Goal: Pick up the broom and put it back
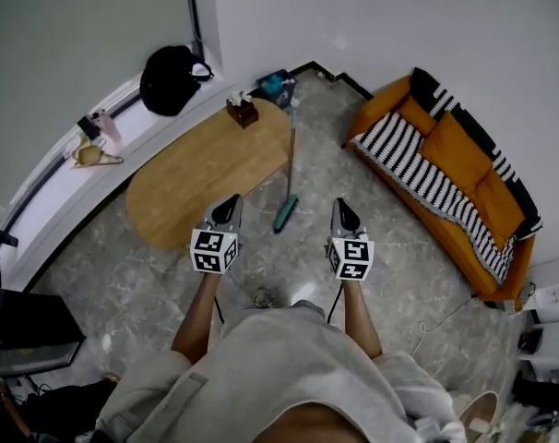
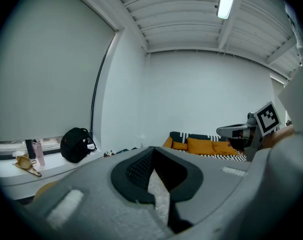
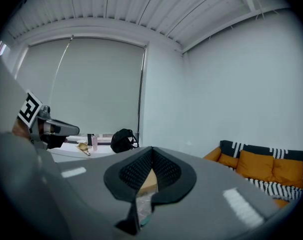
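- Two tools, both empty: the left gripper (image 1: pixel 228 203) has its fingers pressed together on nothing.
- Just ahead of it stands the counter (image 1: pixel 196 173).
- The broom (image 1: pixel 285 212) leans on the counter's right edge, head on the floor (image 1: pixel 169 275), ahead of and between both tools.
- The right gripper (image 1: pixel 344 207) also has its fingers pressed together, nothing in them.
- I'd spread the fingers first, then pinch the handle squarely on its bare stretch so it doesn't slide off the counter.

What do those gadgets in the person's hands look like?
The left gripper and the right gripper each have a grey body tapering to two dark jaws with black ridged pads. Each carries a white cube printed with black square markers. A thin dark cable hangs from each. The person's clothing is light grey-beige.
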The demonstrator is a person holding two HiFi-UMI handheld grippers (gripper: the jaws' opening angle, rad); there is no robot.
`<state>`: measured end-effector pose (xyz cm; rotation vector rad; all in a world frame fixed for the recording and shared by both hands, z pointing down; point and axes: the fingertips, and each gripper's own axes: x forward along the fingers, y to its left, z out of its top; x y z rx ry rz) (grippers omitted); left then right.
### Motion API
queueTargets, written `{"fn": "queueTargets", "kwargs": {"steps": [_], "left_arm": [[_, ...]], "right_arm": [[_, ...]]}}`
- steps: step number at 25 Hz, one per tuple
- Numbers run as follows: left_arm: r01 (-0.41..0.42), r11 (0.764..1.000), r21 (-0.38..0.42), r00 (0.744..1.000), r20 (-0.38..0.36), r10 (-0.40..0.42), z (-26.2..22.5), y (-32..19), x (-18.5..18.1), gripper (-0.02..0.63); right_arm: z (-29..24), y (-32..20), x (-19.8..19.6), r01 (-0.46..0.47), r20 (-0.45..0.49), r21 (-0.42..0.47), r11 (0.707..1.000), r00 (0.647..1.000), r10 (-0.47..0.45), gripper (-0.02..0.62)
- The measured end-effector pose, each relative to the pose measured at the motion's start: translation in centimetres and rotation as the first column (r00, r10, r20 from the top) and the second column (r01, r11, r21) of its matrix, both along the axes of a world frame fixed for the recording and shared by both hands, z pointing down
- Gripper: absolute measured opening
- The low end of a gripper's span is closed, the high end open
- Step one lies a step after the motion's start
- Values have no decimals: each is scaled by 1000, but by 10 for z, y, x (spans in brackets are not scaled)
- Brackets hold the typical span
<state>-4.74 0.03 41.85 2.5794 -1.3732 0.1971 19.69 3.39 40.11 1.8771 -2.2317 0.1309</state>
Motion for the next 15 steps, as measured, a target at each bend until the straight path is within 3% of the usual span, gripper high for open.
{"fn": "queueTargets", "kwargs": {"steps": [7,15], "left_arm": [[-44,999,-14,999,24,44,10,-30,9,0],[-28,998,-55,999,32,30,28,-67,18,0]], "right_arm": [[12,-28,-5,5,-5,-25,1000,1000,-5,0],[35,-76,-5,33,11,-59,998,999,-32,0]]}}
